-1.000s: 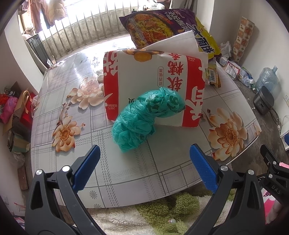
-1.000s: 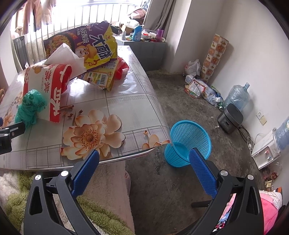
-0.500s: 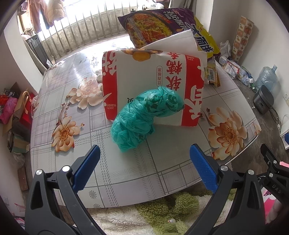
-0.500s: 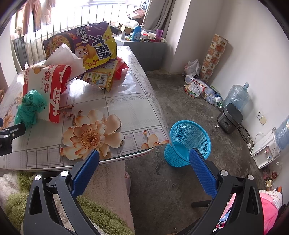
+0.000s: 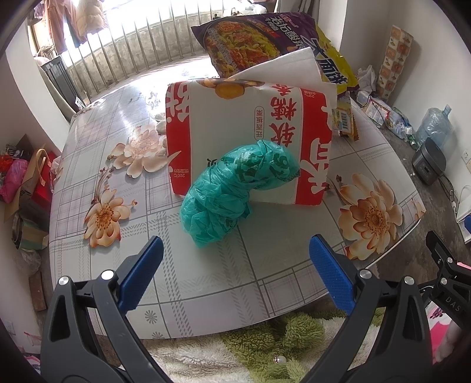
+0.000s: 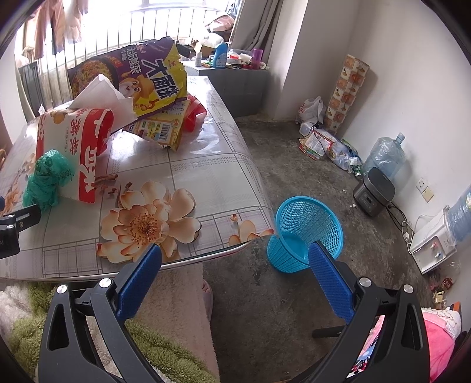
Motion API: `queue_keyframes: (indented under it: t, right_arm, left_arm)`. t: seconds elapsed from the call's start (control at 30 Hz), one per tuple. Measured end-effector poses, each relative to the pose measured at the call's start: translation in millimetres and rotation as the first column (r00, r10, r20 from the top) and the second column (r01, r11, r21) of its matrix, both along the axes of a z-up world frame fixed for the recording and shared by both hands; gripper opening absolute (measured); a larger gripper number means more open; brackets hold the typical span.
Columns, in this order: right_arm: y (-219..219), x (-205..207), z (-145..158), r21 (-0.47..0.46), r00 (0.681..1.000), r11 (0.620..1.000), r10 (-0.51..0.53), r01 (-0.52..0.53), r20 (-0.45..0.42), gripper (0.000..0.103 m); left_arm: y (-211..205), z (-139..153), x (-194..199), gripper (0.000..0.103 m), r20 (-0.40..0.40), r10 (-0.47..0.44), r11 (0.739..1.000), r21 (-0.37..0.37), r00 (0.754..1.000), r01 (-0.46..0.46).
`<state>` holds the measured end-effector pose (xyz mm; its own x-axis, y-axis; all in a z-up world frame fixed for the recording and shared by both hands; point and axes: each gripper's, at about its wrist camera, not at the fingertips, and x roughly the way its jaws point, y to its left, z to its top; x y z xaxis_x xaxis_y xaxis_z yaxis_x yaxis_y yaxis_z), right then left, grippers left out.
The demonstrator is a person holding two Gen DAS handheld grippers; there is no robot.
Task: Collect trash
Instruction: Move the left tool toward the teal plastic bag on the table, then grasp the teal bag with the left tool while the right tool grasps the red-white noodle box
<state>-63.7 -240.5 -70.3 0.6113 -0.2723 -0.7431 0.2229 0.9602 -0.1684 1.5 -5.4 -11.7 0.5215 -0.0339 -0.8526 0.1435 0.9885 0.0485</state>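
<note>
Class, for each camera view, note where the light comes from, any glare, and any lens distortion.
Left wrist view: window backlight, glare washing out the far table, curved edges. Right wrist view: blown-out window, sheen on the table near the snack bags, bowed walls.

White walls (image 6: 397, 59), bare concrete floor (image 6: 294, 165), barred window (image 5: 141, 38) bright, floral-cloth table (image 5: 265, 265).

Crumpled bag (image 5: 235, 191) on table (image 5: 206, 265), touching carton (image 5: 250, 126) behind; basket (image 6: 306, 232) on floor beside table.
</note>
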Motion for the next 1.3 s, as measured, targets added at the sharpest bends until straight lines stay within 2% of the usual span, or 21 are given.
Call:
queue_keyframes:
  t: [0.3,0.43,0.6,0.67,0.77,0.87,1.03,1.13,1.2,1.3]
  right_arm:
    - [7.4,2.6,14.9,-0.007,0.997,1.000,0.007,-0.006,0.075,0.097]
    - [11.6,6.1,21.1,0.004,0.992,1.000,0.010,-0.011,0.122,0.097]
    - [13.9,11.1,23.6,0.042,0.986,0.999,0.024,-0.031,0.165,0.097]
    - [14.3,13.5,24.6,0.059,0.984,0.997,0.029,-0.040,0.177,0.097]
    - [15.9,17.4,26.5,0.084,0.980,0.995,0.039,-0.057,0.195,0.097]
    - [19.7,23.1,27.0,0.104,0.976,0.992,0.052,-0.076,0.212,0.097]
    - [33.5,38.4,20.5,0.126,0.976,0.984,0.100,-0.126,0.193,0.097]
    - [42.3,47.0,17.3,0.126,0.976,0.980,0.130,-0.154,0.177,0.097]
    - [45.7,51.0,16.6,0.138,0.975,0.977,0.140,-0.165,0.173,0.097]
    - [46.4,57.2,16.5,0.169,0.976,0.971,0.138,-0.167,0.170,0.097]
  left_arm:
    - [3.2,-0.2,1.4,0.096,-0.009,-0.014,0.999,-0.037,1.000,0.014]
    - [13.4,6.8,6.9,0.096,0.019,-0.006,0.997,-0.074,1.000,0.007]
    - [33.7,17.0,15.6,0.096,0.079,-0.009,0.990,-0.142,0.997,0.020]
    - [43.4,20.7,17.1,0.096,0.123,-0.035,0.982,-0.181,0.992,0.057]
    - [57.5,26.0,17.5,0.096,0.201,-0.077,0.967,-0.225,0.977,0.122]
    - [65.7,29.5,16.9,0.096,0.266,-0.096,0.961,-0.224,0.959,0.159]
    - [76.4,31.8,16.5,0.094,0.308,-0.122,0.936,-0.280,0.944,0.212]
    - [76.6,30.7,17.8,0.086,0.320,-0.173,0.910,-0.311,0.931,0.276]
    - [73.7,26.9,21.6,0.074,0.312,-0.225,0.887,-0.327,0.923,0.327]
    - [67.4,18.8,31.3,0.067,0.287,-0.277,0.879,-0.310,0.917,0.363]
